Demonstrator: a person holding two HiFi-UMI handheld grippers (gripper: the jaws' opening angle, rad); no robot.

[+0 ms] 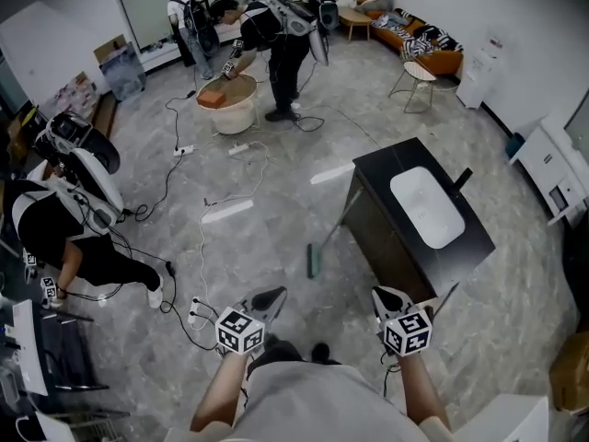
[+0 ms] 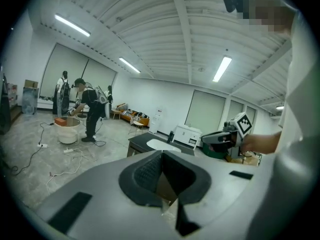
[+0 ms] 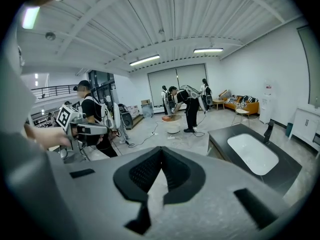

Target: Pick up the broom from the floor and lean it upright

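Observation:
In the head view the broom (image 1: pixel 314 258) stands tilted on the grey floor. Its green head is down, and its thin handle slants up to the left side of the black sink cabinet (image 1: pixel 386 238). My left gripper (image 1: pixel 273 296) and right gripper (image 1: pixel 390 295) are held close to my body, well short of the broom, and both are empty. In the left gripper view the left gripper (image 2: pixel 161 156) is shut with nothing between its jaws. The right gripper (image 3: pixel 160 153) is likewise shut and empty in its own view. Neither gripper view shows the broom.
The cabinet carries a white basin (image 1: pixel 426 206). Cables and a power strip (image 1: pixel 237 148) trail over the floor to the left. A person (image 1: pixel 64 233) crouches at the left. Another person (image 1: pixel 276 35) bends over a white tub (image 1: pixel 230 109) far back.

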